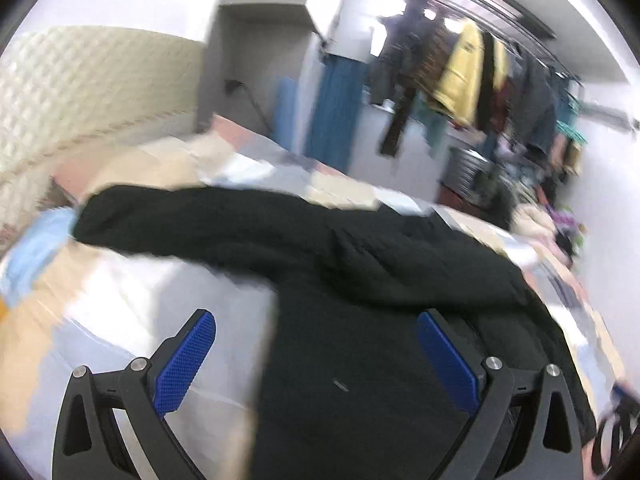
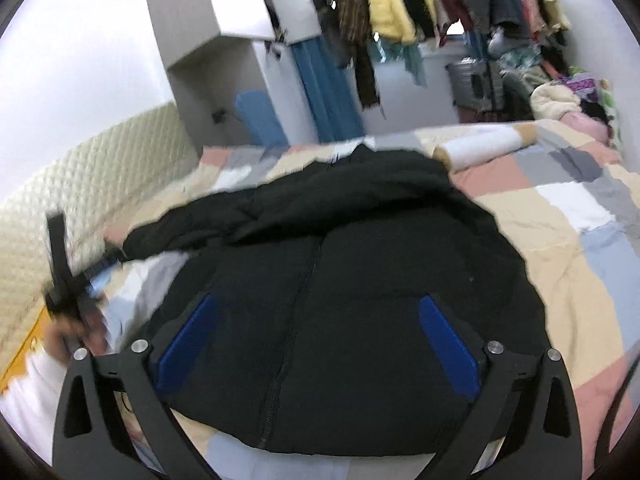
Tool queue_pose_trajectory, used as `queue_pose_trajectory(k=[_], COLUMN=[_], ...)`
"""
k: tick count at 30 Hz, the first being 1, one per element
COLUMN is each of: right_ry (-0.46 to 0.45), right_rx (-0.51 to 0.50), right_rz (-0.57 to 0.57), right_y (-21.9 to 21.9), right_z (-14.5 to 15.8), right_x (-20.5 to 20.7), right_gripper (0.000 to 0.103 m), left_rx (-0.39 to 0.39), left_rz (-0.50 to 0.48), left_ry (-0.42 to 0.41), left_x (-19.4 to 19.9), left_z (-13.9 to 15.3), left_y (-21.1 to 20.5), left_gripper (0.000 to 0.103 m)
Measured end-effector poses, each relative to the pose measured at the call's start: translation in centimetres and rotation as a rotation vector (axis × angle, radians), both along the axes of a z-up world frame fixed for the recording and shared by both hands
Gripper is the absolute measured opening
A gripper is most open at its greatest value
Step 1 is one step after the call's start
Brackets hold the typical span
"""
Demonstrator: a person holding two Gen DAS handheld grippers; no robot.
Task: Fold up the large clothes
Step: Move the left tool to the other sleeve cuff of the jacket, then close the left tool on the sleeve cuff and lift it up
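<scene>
The left gripper (image 1: 316, 344) has its fingers spread, grasping nothing, above the left sleeve side of the jacket (image 1: 360, 300). The black jacket lies front-up, zipper (image 2: 296, 320) closed, on the checkered bed (image 2: 560, 216). The right gripper (image 2: 318, 328) hovers over the jacket's chest, fingers likewise spread and empty.

Room to move around the big black coat

The black coat (image 2: 340, 288) covers the middle of the checked blanket (image 2: 568, 240). Bare blanket lies on its right and near side. A rolled blanket (image 2: 480, 146) sits just past the collar. The padded wall (image 2: 80, 184) is close on the left, where the left gripper (image 2: 72, 280) is. Hanging clothes (image 2: 400, 0) are well behind.
</scene>
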State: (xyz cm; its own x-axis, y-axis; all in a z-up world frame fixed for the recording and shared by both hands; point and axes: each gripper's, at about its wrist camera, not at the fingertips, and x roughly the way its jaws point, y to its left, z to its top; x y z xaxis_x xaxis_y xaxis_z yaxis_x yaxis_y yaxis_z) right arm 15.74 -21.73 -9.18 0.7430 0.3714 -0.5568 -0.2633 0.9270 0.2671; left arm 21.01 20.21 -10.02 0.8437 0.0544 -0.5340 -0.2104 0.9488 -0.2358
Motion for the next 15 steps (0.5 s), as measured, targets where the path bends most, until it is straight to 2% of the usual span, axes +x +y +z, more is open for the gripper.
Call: queue_pose_trajectory(k=[3, 7, 11, 15], right_ry=[0.046, 0.046, 0.052, 0.041], right_rx=[0.008, -0.017, -0.03, -0.057], right_rz=[0.02, 0.004, -0.011, -0.02], right_y=[0.4, 1.2, 2.3, 3.3], right_z=[-1.5, -2.2, -2.4, -2.5], right_x=[1.4, 3.0, 4.7, 6.4], right_gripper=[0.101, 0.101, 0.101, 0.101], left_rx=[-0.069, -0.145, -0.183, -0.294], left_rz=[0.089, 0.185, 0.264, 0.301], left_ry=[-0.02, -0.012, 0.039, 0.038], left_x=[0.7, 2.3, 4.2, 6.2], left_z=[2.0, 2.3, 0.2, -3.5], left_y=[7.4, 16.7, 24.7, 30.2], left_gripper=[0.102, 0.102, 0.102, 0.102])
